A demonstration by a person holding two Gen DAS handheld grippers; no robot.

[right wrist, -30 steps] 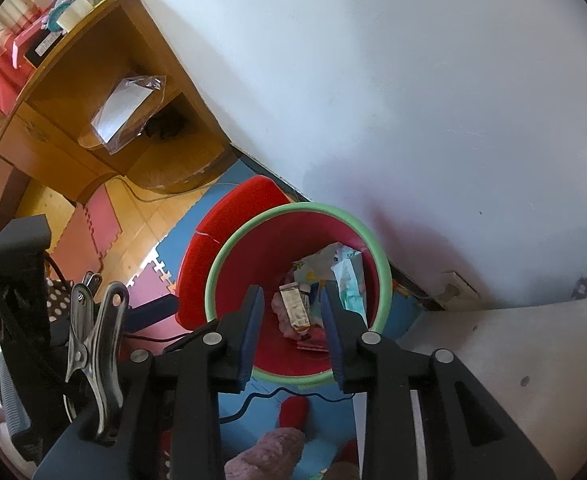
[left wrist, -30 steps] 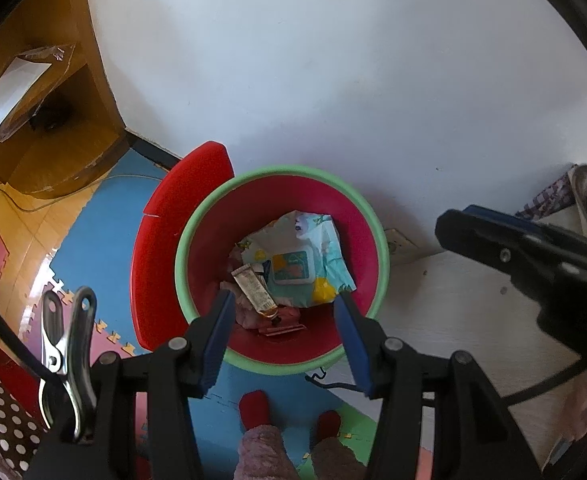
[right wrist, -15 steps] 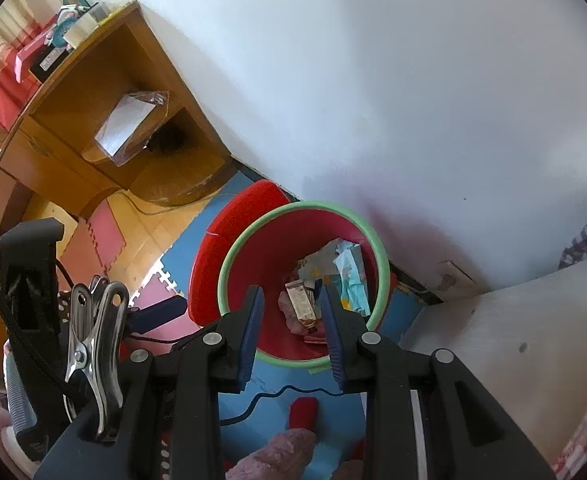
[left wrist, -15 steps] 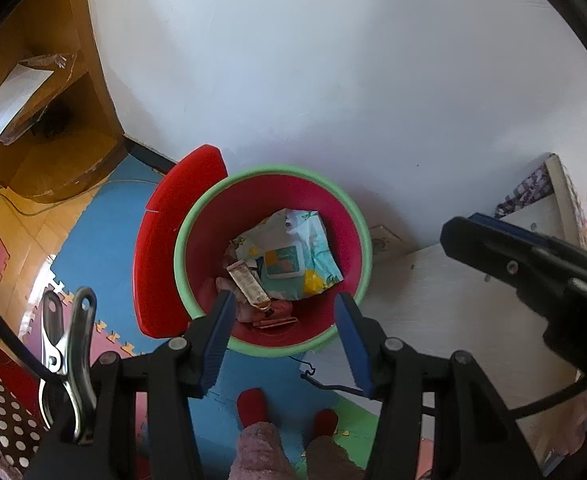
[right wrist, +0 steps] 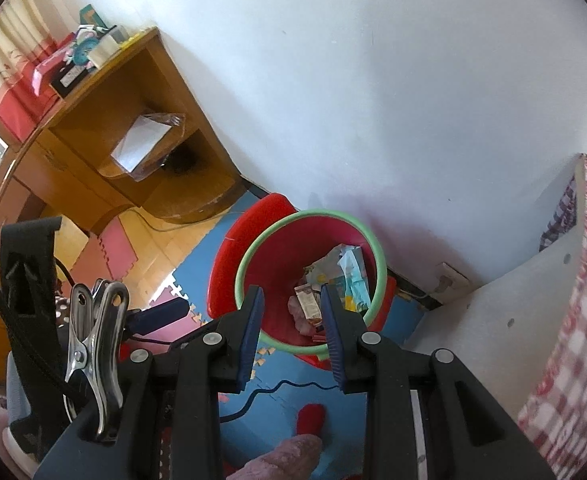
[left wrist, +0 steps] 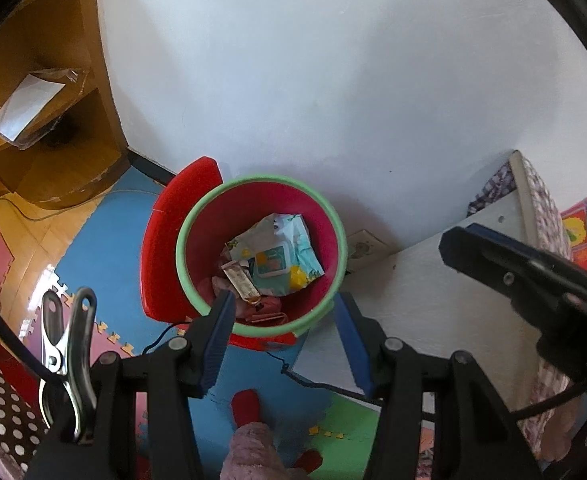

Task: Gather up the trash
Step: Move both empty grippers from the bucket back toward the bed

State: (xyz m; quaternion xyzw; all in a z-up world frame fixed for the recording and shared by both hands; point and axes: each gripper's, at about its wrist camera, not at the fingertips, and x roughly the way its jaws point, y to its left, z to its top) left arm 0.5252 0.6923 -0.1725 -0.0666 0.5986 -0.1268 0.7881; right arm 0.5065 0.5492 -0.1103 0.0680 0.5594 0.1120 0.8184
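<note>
Claws empty above the bin, rubbish lying inside

Left claw point(left wrist: 285, 336) is hanging partly open with nothing between its blue pads, and I am pointing it steeply down at the red bin point(left wrist: 262, 256). Right claw point(right wrist: 291, 334) is standing narrower, parted too, and gripping nothing that I can see. Both are hovering well clear of the bin's green rim.

Inside, I am seeing a crumpled wipes packet point(left wrist: 277, 258) lying on top, a small tube point(left wrist: 240, 278) leaning against it, and some pink scraps point(left wrist: 261, 306) underneath. I am judging all of it light and soft: the packet looks like thin film that is going to crinkle and slide between the pads, so a fold or bunched edge is the place to pinch. The tube looks stiffer and narrow; I am reckoning on taking it across its middle. The bin itself looks like rigid plastic, best held by the rim. Its red lid point(left wrist: 165, 240) is standing open on the left side.
</note>
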